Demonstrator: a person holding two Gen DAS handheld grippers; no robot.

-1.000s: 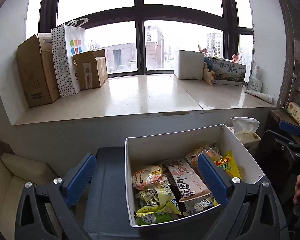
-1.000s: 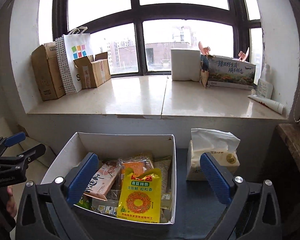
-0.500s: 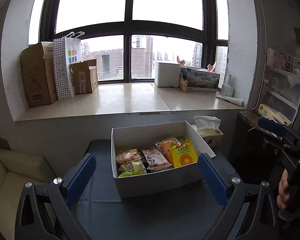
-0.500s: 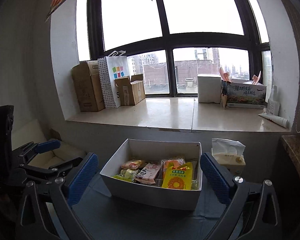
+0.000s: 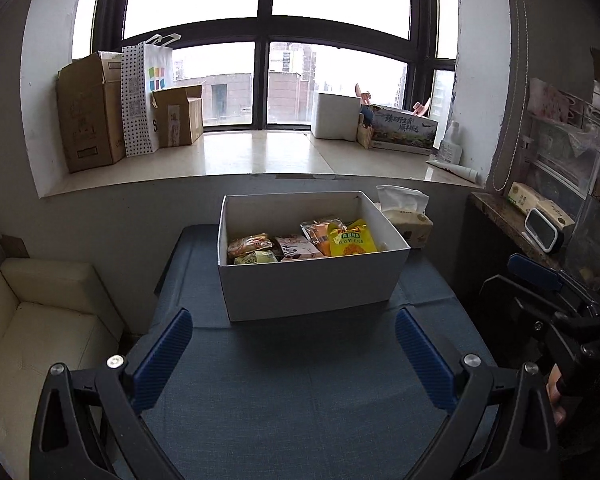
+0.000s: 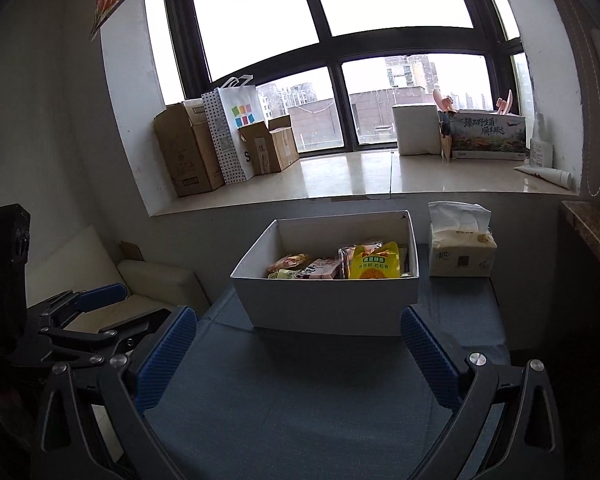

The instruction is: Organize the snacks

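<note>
A white cardboard box (image 5: 312, 288) (image 6: 328, 300) stands at the far end of a blue-grey table (image 5: 300, 392) (image 6: 300, 400). Several snack packets lie inside it, among them a yellow bag (image 5: 351, 240) (image 6: 374, 266) and a pink packet (image 5: 298, 246). My left gripper (image 5: 294, 354) hangs open over the table, well short of the box, holding nothing. My right gripper (image 6: 298, 354) is likewise open and empty, back from the box. Each gripper shows at the edge of the other's view.
A tissue pack (image 5: 406, 216) (image 6: 462, 248) sits right of the box. Behind is a stone window sill (image 5: 260, 156) with cardboard boxes (image 5: 90, 112), a paper bag (image 5: 144, 100) and a printed carton (image 5: 404, 130). A cream cushion (image 5: 40, 328) lies left; a cluttered shelf (image 5: 540, 216) stands right.
Both grippers have pulled back and up from the box, which now looks smaller and farther. Both stayed open and empty.
</note>
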